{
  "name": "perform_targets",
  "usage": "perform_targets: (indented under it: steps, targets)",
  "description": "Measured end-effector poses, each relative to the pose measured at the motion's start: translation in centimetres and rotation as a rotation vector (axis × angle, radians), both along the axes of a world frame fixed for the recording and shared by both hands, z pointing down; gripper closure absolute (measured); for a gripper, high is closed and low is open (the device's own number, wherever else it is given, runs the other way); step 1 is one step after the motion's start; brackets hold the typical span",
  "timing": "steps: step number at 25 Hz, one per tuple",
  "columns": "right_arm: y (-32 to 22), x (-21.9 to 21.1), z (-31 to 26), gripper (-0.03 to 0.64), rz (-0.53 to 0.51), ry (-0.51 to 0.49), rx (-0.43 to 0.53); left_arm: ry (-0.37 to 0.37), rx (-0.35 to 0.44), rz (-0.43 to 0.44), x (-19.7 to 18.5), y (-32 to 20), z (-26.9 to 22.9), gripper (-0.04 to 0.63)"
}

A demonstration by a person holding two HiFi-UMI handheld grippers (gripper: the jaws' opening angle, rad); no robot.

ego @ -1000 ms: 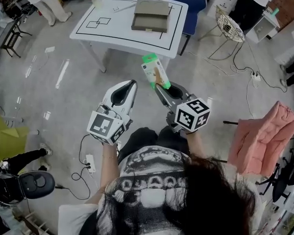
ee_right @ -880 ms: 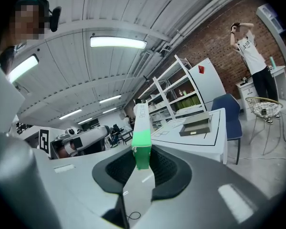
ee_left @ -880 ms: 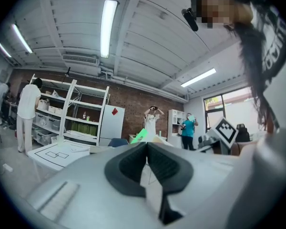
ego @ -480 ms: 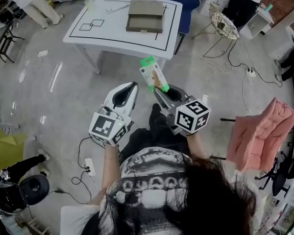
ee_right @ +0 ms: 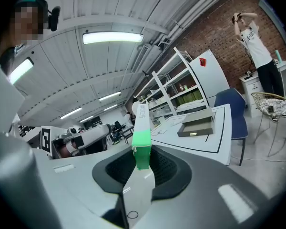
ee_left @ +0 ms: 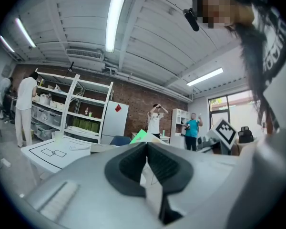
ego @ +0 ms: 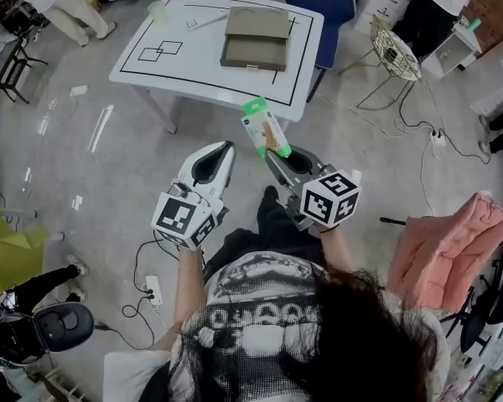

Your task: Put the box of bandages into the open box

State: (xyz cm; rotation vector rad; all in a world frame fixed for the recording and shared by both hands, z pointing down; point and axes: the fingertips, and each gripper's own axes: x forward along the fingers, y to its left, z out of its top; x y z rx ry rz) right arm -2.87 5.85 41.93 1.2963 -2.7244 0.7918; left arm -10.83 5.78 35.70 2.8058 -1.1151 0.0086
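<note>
Gripping the near end of a slim white-and-green cardboard box of bandages (ego: 264, 130) between the clenched jaws of the right gripper (ego: 277, 152), held in the air over the floor and pointing toward the far white table (ego: 193, 61) marked with black lines. Just to the left, the left gripper (ego: 225, 147), jaws pressed together on nothing. On that table, a flat grey-brown open box (ego: 254, 38), well apart from the bandages.
</note>
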Motion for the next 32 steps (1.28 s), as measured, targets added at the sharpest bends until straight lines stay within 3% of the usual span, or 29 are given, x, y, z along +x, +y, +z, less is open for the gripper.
perform_targets:
  steps: [8,17,32]
  targets:
    - [-8.1,3.5,0.5,0.529,-0.033,0.007,-0.023,0.004,0.000,-0.022,3.7,-8.6,-0.5,0.595]
    - [-14.5,7.4,1.4,0.529,-0.071,-0.009,-0.052,-0.021,-0.009,-0.047,8.1,-15.0,-0.3,0.595]
    - [-19.8,11.5,3.0,0.529,-0.132,-0.036,-0.085,-0.049,-0.019,-0.136,12.1,-20.2,0.4,0.595]
